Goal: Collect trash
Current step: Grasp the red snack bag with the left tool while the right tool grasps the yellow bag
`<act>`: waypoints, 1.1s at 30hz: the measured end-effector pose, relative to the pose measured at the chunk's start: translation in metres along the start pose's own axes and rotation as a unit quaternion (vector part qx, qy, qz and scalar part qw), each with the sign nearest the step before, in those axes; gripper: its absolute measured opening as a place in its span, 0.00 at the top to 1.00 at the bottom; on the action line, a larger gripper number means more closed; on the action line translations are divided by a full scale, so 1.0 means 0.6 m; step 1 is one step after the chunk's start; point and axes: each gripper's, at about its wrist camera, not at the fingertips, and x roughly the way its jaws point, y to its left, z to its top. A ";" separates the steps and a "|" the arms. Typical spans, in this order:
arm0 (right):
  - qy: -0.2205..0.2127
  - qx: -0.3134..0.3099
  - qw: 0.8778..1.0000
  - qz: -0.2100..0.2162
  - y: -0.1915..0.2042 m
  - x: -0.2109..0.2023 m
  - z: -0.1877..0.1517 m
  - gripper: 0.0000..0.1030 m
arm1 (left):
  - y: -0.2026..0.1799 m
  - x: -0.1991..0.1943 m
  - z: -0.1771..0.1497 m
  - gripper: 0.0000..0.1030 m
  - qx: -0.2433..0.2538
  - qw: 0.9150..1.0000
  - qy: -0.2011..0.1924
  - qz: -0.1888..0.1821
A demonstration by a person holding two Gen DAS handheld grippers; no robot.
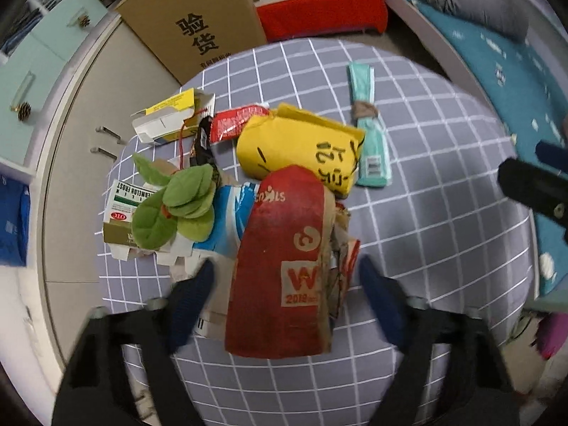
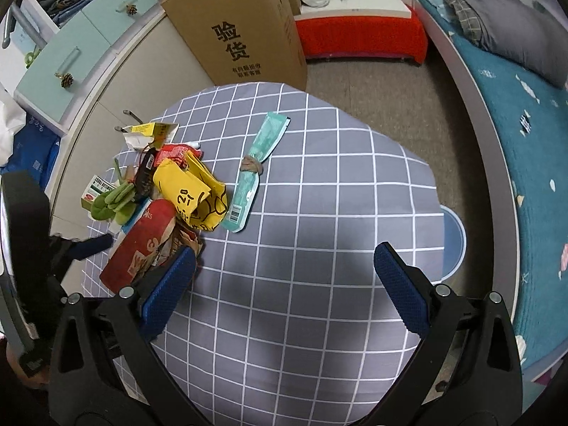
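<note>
At lower centre of the left wrist view, the flattened red paper bag (image 1: 284, 266) lies lengthwise, running up-frame, between the spread left gripper (image 1: 285, 305). The right gripper (image 2: 284, 284) is spread over bare grey checked tablecloth (image 2: 319, 284), with the trash pile at frame left.

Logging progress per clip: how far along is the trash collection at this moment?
Early stage. Nothing looks collected: the litter is heaped on the grey checked tablecloth. In hand: the left hand-held gripper straddles the red paper bag, fingers open, not yet gripping. The right hand-held gripper is open and empty. Left: yellow paper bag, teal plastic wrapper, small cardboard boxes and the rest of the pile.
</note>
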 end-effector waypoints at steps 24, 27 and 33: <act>0.045 0.021 0.989 0.137 0.090 0.133 0.032 0.33 | 0.162 -0.118 0.009 0.42 -0.213 0.968 -0.129 -0.042; 0.052 0.039 0.985 0.163 0.102 0.171 0.038 0.41 | 0.166 -0.102 0.016 0.42 -0.213 0.969 -0.122 -0.039; 0.068 0.055 0.971 0.221 0.116 0.200 0.058 0.78 | 0.177 -0.089 0.017 0.42 -0.204 0.971 -0.115 -0.043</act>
